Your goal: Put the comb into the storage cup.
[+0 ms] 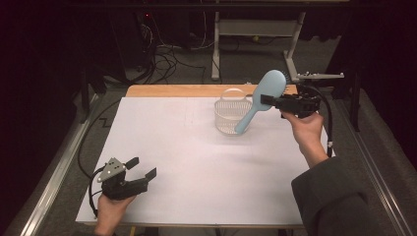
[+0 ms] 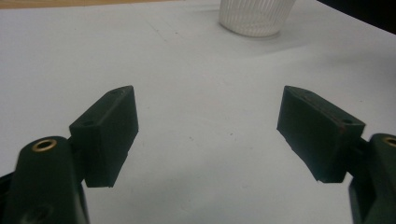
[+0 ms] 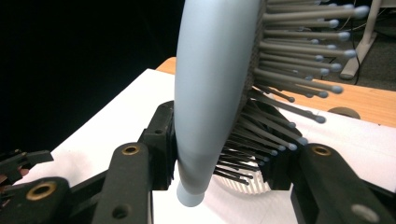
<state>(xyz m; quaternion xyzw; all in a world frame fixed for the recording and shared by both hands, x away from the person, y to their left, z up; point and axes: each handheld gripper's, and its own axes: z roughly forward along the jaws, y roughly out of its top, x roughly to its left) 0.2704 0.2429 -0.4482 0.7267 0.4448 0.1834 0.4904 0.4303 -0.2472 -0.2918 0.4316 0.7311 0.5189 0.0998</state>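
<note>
From the high view, the right gripper [image 1: 264,101] pinches a pale blue hairbrush [image 1: 262,98] at the base of its head and holds it in the air, tilted, with the handle end dipping toward the rim of a white basket [image 1: 231,115] standing on the white counter [image 1: 196,162]. The brush head rises up and to the right of the basket. Well apart from the basket, at the counter's near left corner, the left gripper [image 1: 144,167] rests with its jaws spread and nothing between them.

In the left gripper view, the left gripper [image 2: 208,130] stands wide open over bare counter [image 2: 196,70], with the basket [image 2: 254,18] far ahead at the top edge.

In the right gripper view, the right gripper [image 3: 219,163] clamps the hairbrush [image 3: 210,84], one jaw on its smooth back, the other among its bristles [image 3: 299,51]. The basket [image 3: 240,186] lies just below the brush handle.
</note>
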